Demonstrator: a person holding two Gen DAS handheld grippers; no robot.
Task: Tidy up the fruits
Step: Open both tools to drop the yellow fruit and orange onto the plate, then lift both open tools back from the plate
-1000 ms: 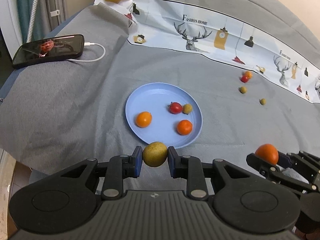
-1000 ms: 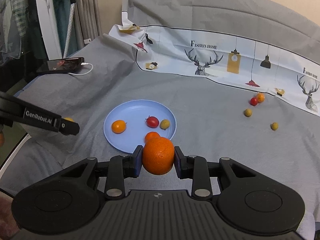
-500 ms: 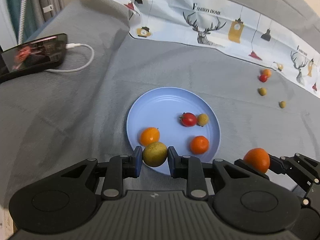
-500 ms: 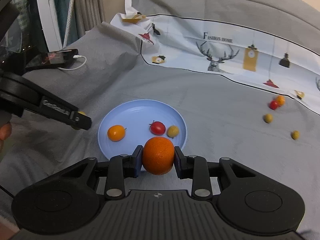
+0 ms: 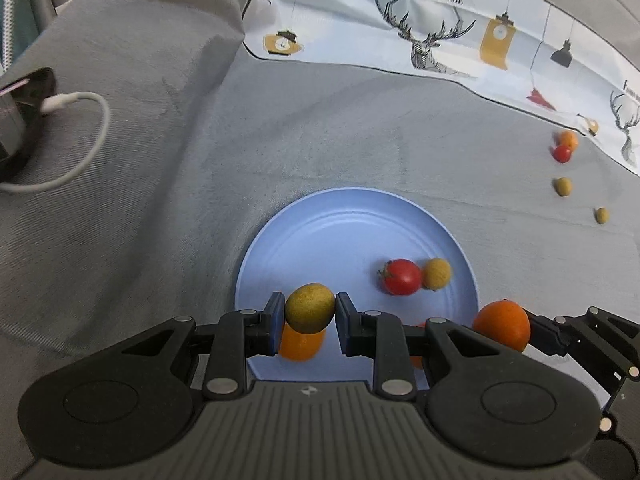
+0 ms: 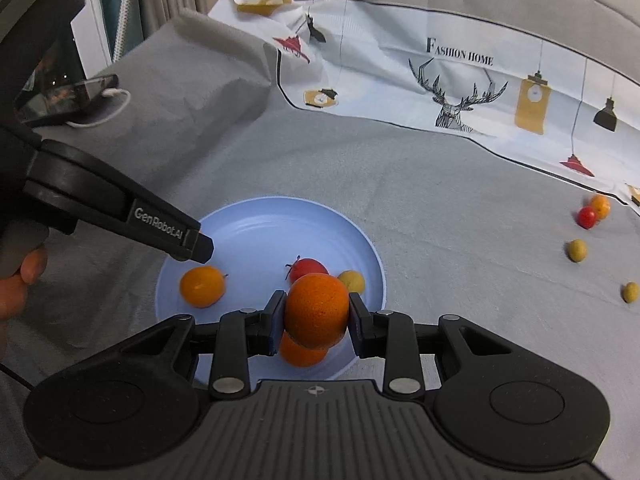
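A light blue plate [image 5: 344, 224] [image 6: 260, 224] lies on the grey cloth. On it are a red tomato [image 5: 401, 277] [image 6: 308, 267], a small yellow-green fruit [image 5: 437, 274] [image 6: 352, 280] and two orange fruits [image 6: 202, 286] [image 6: 302, 354]. My left gripper [image 5: 310, 309] is shut on a yellow-green fruit [image 5: 310, 308], above the plate's near left part. My right gripper [image 6: 316, 312] is shut on an orange [image 6: 316, 310] [image 5: 502, 324], above the plate's near edge.
Several loose fruits lie on the cloth at the far right: an orange one [image 6: 600, 206], a red one [image 6: 587, 217] and two yellow-green ones [image 6: 576, 250] [image 6: 631, 292]. A phone [image 6: 68, 98] with a white cable [image 5: 76, 140] lies far left. A printed cloth [image 6: 460, 80] covers the back.
Both grippers have moved forward with their fruits and now hang over the near part of the plate; before, they were short of its near edge.
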